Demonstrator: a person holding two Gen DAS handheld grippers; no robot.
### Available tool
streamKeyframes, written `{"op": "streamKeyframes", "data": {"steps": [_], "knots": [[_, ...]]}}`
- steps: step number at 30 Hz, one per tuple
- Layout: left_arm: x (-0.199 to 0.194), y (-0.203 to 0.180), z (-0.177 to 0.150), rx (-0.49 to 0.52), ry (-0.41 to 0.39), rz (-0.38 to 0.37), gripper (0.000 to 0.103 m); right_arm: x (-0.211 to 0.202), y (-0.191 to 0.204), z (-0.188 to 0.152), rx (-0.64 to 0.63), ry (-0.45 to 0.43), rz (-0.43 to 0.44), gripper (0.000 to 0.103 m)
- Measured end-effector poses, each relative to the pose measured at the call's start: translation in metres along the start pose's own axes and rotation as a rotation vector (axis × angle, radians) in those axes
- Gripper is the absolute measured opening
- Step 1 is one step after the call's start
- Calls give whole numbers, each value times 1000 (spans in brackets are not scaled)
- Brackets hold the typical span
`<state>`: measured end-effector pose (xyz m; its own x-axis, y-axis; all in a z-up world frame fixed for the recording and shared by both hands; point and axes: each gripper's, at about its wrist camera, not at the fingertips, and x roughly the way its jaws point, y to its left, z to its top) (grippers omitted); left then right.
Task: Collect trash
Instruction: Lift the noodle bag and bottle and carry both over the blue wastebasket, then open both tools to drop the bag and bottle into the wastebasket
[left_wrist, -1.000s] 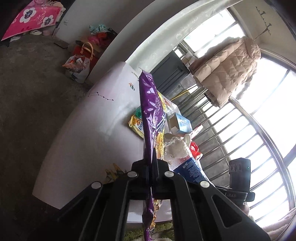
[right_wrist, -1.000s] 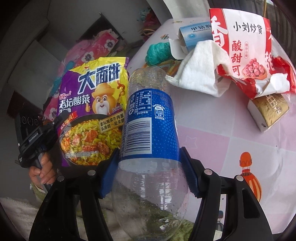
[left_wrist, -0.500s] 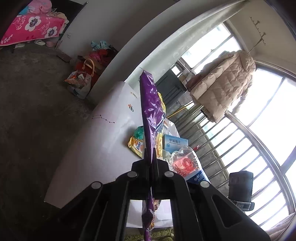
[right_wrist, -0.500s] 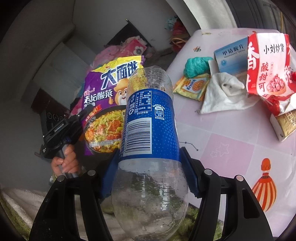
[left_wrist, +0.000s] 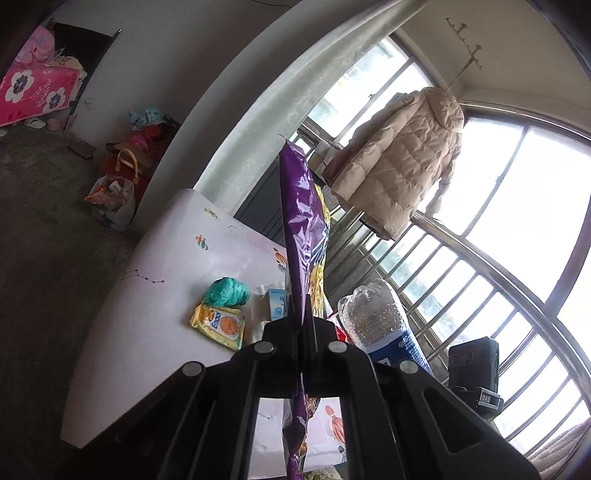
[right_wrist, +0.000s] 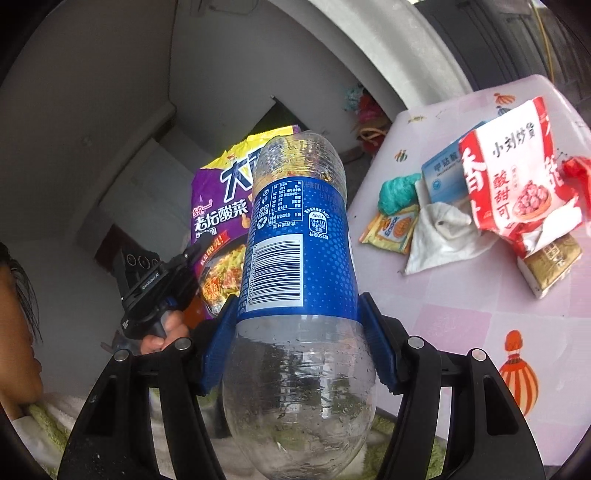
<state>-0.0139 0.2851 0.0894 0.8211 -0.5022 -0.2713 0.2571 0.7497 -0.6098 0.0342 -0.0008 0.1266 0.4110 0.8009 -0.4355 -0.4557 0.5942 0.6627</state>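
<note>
Coat (left_wrist: 399, 166) only in left view

A lived-in home room

A beige padded coat (left_wrist: 402, 166) is hanging by the barred window (left_wrist: 517, 229), a pink floral bedspread (left_wrist: 35, 90) is lying in the far corner, and bags (left_wrist: 112, 201) are sitting on the floor.

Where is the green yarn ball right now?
On the table, left of the blue box, the yarn ball touches the yellow packet.

One plastic bottle (right_wrist: 299, 258), one purple noodle packet (right_wrist: 218, 210), one white cloth (right_wrist: 443, 236) (crumpled), one teal bundle (right_wrist: 397, 192).
</note>
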Motion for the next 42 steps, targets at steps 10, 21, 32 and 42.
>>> {"op": "streamKeyframes", "data": {"steps": [10,21,32,42], "knots": [[113,-85,0,134,214,-131,1,-121,-67,-27,163,-325,-226,61],[334,-280,-114,427,699,-266,1,-257,-186,-109,570,-652,-611,61],[533,-414,-346,725,1113,-188,1,-314,-378,-184,1081,-748,-696,61],[608,-447,-419,679,1105,-180,45,-344,-525,-213,1346,-834,-639,77]]}}
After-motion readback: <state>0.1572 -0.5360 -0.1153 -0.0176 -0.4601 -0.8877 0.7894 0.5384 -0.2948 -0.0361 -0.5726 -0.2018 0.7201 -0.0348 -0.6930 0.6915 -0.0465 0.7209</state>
